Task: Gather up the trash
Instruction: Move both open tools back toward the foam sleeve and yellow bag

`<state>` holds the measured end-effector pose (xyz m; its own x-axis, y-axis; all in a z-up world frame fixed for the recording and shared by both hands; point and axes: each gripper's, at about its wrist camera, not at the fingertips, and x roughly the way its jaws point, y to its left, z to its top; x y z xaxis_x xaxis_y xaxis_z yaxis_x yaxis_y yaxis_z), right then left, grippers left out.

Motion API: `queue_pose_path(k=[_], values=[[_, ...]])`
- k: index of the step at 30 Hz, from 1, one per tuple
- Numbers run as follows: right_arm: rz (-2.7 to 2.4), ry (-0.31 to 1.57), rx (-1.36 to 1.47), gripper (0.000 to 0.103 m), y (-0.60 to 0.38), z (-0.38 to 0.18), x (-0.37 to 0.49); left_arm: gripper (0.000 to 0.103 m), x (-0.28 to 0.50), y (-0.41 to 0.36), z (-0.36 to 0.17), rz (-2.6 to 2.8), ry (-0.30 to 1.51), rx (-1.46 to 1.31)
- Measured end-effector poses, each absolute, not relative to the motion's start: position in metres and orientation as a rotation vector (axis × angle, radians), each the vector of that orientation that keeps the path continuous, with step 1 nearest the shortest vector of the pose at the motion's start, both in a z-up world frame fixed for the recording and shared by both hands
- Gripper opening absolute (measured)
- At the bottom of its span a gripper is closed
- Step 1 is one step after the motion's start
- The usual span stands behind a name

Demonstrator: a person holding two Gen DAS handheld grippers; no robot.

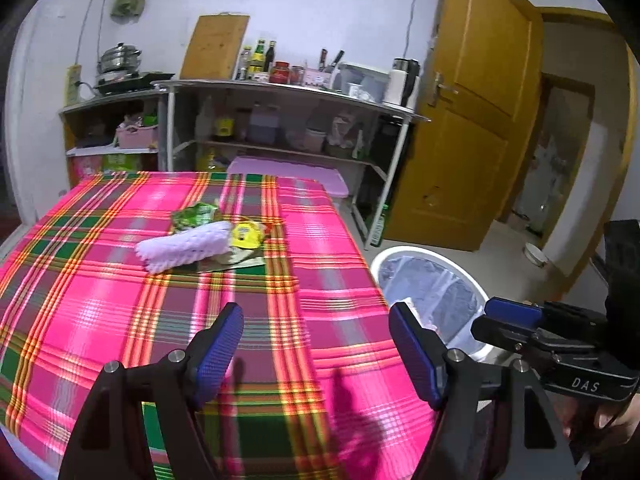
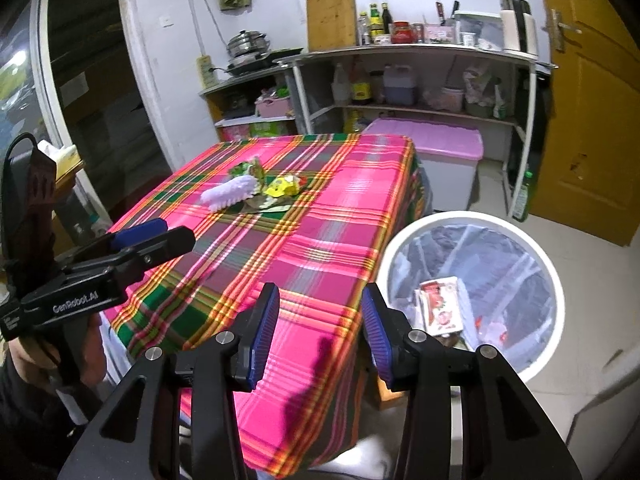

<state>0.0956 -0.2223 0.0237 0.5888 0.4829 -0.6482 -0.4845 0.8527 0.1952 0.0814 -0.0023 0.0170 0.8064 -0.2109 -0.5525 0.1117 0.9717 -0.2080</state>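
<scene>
Plaid-covered table [image 1: 120, 280] under me. My left gripper [image 1: 316, 344] stands wide apart, empty; my right gripper [image 2: 320, 332] partly apart, empty. Farther off: trash pile [image 1: 204, 236] mid-table; a carton [image 2: 440, 308] in the bin [image 2: 556, 280] beside the table.

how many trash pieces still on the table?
About 4, clustered mid-table: green wrapper, white foam net, yellow wrapper, flat dark packet underneath. Overlap may hide more. One carton is already in the bin.

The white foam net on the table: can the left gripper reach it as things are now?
Probably yes. The left gripper is open and empty, and only bare tablecloth lies between it and the white foam net.
</scene>
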Motion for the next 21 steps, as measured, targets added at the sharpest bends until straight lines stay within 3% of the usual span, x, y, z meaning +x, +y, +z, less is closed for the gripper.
queue_pose_path(k=[21], values=[[0.624,0.815,-0.061,0.048,-0.172,0.014,0.142,0.075,0.136,0.079,0.018,0.002,0.588,-0.167]])
